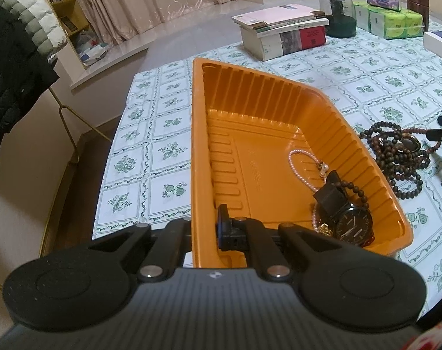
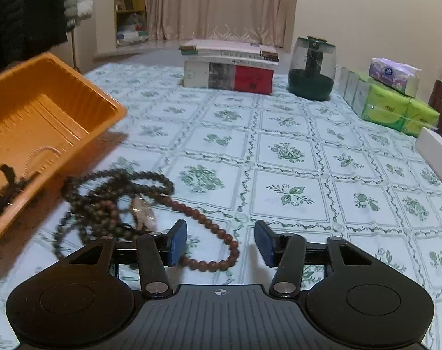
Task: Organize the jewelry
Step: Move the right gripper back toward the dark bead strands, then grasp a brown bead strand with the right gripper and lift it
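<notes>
Right wrist view: my right tongs (image 2: 221, 243) are spread, empty, beside the orange tray (image 2: 75, 93); brown bead string (image 2: 215, 230) lies just ahead, curving leftward; left tongs (image 1: 204, 229) pinch the tray rim

Orange tray (image 2: 46, 122): cut off at left edge, blurred. Dark bead strands (image 2: 104, 201): motion-blurred, count unclear. Watch (image 1: 353, 224): dial markings too small. Book spines (image 1: 302, 39): titles illegible.
</notes>
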`<control>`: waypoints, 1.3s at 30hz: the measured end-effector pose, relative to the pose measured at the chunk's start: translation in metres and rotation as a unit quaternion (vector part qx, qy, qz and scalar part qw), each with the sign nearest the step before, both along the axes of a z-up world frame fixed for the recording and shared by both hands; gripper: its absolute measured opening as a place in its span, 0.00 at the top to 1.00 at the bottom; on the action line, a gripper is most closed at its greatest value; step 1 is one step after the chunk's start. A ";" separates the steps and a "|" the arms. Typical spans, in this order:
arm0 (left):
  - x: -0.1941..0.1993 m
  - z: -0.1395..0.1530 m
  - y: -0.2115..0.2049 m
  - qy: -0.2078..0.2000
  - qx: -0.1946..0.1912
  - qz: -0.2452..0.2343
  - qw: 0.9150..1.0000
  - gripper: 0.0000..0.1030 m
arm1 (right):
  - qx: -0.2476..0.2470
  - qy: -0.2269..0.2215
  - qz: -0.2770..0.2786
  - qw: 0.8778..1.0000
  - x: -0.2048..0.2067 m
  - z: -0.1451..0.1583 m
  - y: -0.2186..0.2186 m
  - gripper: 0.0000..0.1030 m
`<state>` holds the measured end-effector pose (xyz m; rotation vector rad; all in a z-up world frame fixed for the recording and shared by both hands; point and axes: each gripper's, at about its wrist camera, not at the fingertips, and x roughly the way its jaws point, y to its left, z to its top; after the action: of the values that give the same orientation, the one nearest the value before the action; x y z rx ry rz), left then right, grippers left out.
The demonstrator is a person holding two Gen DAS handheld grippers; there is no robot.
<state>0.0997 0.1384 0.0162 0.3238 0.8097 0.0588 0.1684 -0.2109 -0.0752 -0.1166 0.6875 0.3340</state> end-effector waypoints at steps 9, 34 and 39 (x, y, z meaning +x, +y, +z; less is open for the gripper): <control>0.000 0.001 -0.002 0.001 0.009 0.003 1.000 0.96 | -0.026 0.033 0.007 0.999 0.007 -0.010 0.000 0.94; -0.001 0.003 -0.003 -0.005 0.012 0.000 1.000 0.96 | -0.078 -0.151 -0.017 0.985 -0.021 0.107 -0.029 0.94; -0.001 0.003 -0.003 -0.005 0.011 0.000 1.000 0.96 | -0.084 -0.185 -0.011 0.979 -0.023 0.133 -0.031 0.94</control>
<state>0.0991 0.1352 0.0196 0.3446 0.7988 0.0697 0.1453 -0.2416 0.0573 -0.3231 0.3469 0.2232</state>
